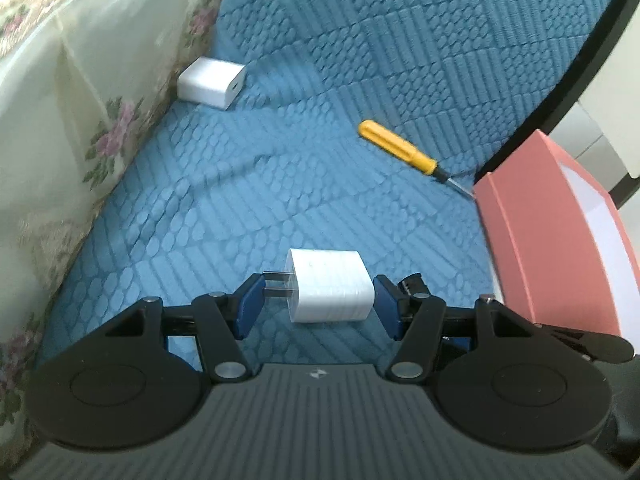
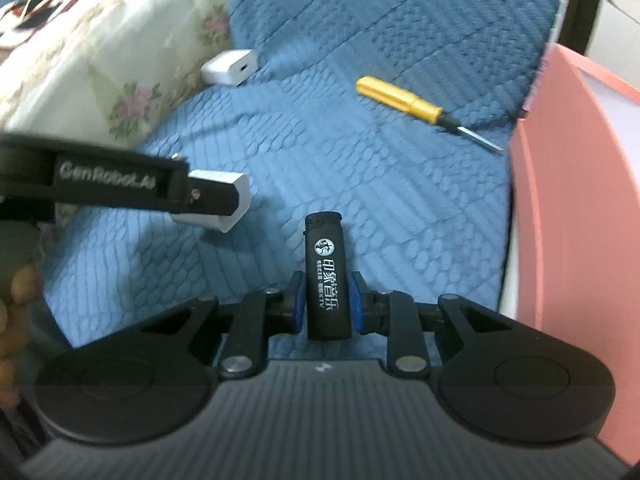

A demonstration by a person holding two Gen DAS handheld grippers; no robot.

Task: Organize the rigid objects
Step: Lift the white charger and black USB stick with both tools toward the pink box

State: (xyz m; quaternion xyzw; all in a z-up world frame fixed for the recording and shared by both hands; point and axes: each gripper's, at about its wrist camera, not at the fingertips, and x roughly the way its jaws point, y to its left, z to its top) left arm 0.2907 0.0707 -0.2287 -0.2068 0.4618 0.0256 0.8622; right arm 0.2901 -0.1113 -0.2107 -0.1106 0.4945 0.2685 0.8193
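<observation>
Partly hidden white charger [image 1: 330, 286] and black lighter [image 2: 328, 280], each pinched by fingers.

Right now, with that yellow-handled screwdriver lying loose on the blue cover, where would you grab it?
Grip the yellow-handled screwdriver across its thick handle, coming down from above. It lies flat on the blue quilted cover, and the handle is wide, while the thin blade points toward the pink box.

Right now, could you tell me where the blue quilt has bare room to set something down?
The widest bare patch lies between the far white charger and the yellow screwdriver, running up the blue quilt. Another lies ahead of the held charger. It is tight by the pink box, which the screwdriver's tip nearly reaches.
</observation>
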